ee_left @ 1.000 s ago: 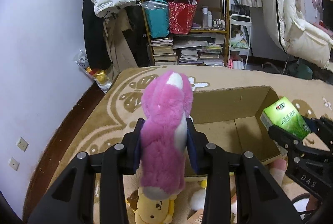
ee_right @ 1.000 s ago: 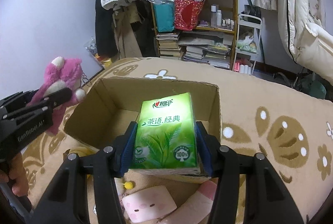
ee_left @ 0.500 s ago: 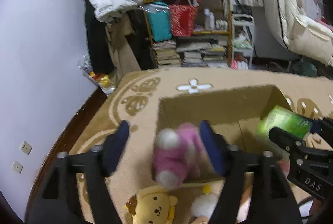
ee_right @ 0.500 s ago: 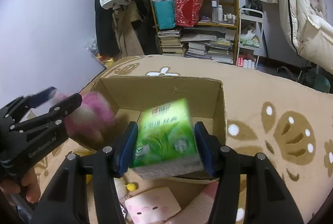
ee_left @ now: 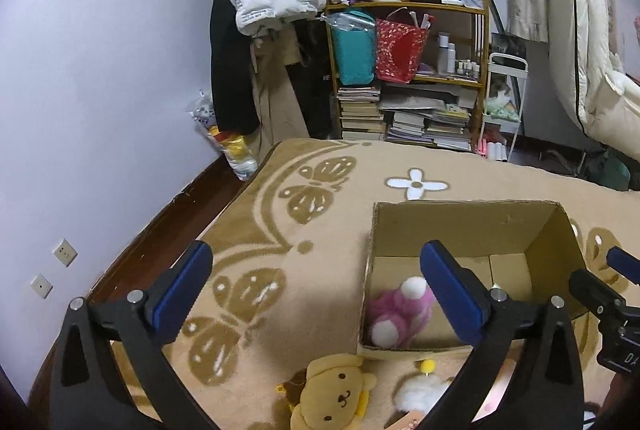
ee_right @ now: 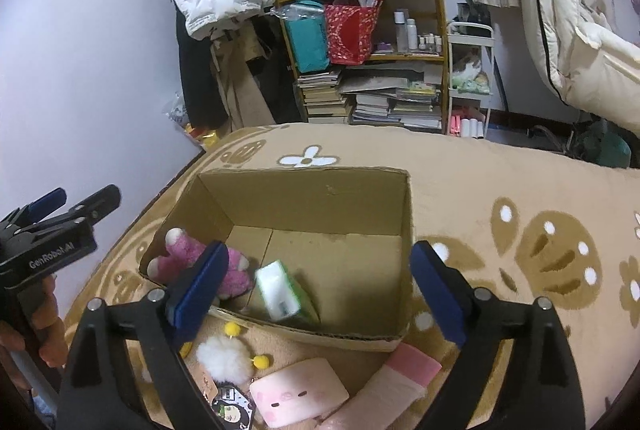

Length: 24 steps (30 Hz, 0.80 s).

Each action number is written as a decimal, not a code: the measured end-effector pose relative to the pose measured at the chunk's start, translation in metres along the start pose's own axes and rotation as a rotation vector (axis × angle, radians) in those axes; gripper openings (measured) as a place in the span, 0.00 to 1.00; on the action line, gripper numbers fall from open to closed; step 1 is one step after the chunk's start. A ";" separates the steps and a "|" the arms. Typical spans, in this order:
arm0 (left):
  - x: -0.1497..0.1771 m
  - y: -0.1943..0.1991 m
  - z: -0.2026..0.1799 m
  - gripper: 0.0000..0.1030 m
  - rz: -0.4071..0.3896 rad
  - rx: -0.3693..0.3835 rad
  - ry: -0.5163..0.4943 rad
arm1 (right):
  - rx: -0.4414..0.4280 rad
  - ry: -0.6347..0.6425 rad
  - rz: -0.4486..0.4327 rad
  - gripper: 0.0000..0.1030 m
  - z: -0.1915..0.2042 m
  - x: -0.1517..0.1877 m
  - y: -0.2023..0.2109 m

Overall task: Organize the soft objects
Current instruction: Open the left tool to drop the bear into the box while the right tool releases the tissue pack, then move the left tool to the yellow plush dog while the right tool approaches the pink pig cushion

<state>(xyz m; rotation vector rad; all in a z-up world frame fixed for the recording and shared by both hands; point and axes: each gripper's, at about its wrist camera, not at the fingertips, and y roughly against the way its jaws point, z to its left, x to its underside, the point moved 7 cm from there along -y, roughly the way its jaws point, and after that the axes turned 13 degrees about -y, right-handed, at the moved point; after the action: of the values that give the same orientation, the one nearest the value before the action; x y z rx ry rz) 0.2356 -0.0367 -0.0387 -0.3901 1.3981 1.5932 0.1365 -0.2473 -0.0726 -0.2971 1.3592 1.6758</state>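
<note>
Both claws just sprung wide, nothing between: left gripper point(ee_left: 316, 282), right gripper point(ee_right: 320, 288). Pink plush point(ee_right: 192, 262) and tissue pack point(ee_right: 282, 290) now in cardboard box point(ee_right: 304, 186). Next: lift clear of rim, drop onto yellow bear point(ee_left: 336, 390), grab body centre

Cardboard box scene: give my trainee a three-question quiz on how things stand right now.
1. True or false: the pink plush toy lies inside the cardboard box.
2. What is in the box beside the pink plush? A) green tissue pack B) yellow bear plush C) pink pig cushion
3. Fill in: both the left gripper and the right gripper have their jaws ____.

Key: 1 true. 2 A; bear and cushion lie on the rug outside. 3 open, having just been opening, nothing between them.
</note>
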 end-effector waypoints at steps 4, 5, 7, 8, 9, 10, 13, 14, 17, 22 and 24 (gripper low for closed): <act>0.007 0.006 0.007 1.00 0.020 0.007 0.009 | -0.004 -0.017 0.008 0.98 -0.003 0.004 0.004; 0.010 0.008 0.009 1.00 0.027 0.008 0.011 | -0.004 -0.020 0.010 0.98 -0.004 0.005 0.005; 0.017 0.010 0.010 1.00 0.047 0.018 0.011 | -0.008 -0.023 0.021 0.98 -0.003 0.008 0.006; 0.021 0.011 0.011 1.00 0.059 0.023 0.011 | -0.008 -0.024 0.026 0.98 -0.002 0.009 0.006; 0.024 0.011 0.010 1.00 0.070 0.029 0.010 | -0.008 -0.019 0.034 0.98 -0.002 0.012 0.007; 0.029 0.013 0.009 1.00 0.088 0.043 0.003 | -0.003 -0.013 0.044 0.98 -0.001 0.016 0.007; 0.039 0.014 0.007 1.00 0.117 0.047 -0.008 | 0.007 -0.011 0.068 0.98 -0.003 0.024 0.007; 0.043 0.015 0.006 1.00 0.125 0.047 -0.010 | 0.009 -0.014 0.077 0.98 -0.003 0.027 0.007; 0.059 0.015 0.003 1.00 0.155 0.053 -0.009 | 0.010 -0.019 0.104 0.98 -0.007 0.039 0.008; 0.084 0.000 -0.004 1.00 0.259 0.108 -0.008 | 0.024 -0.011 0.151 0.98 -0.016 0.063 0.004; 0.093 -0.004 -0.005 1.00 0.278 0.091 -0.019 | 0.020 -0.009 0.172 0.98 -0.017 0.070 0.003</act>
<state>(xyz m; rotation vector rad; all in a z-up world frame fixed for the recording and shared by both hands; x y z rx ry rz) 0.1908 -0.0009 -0.1127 -0.1296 1.5565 1.7408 0.0903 -0.2267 -0.1239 -0.1636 1.4277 1.8007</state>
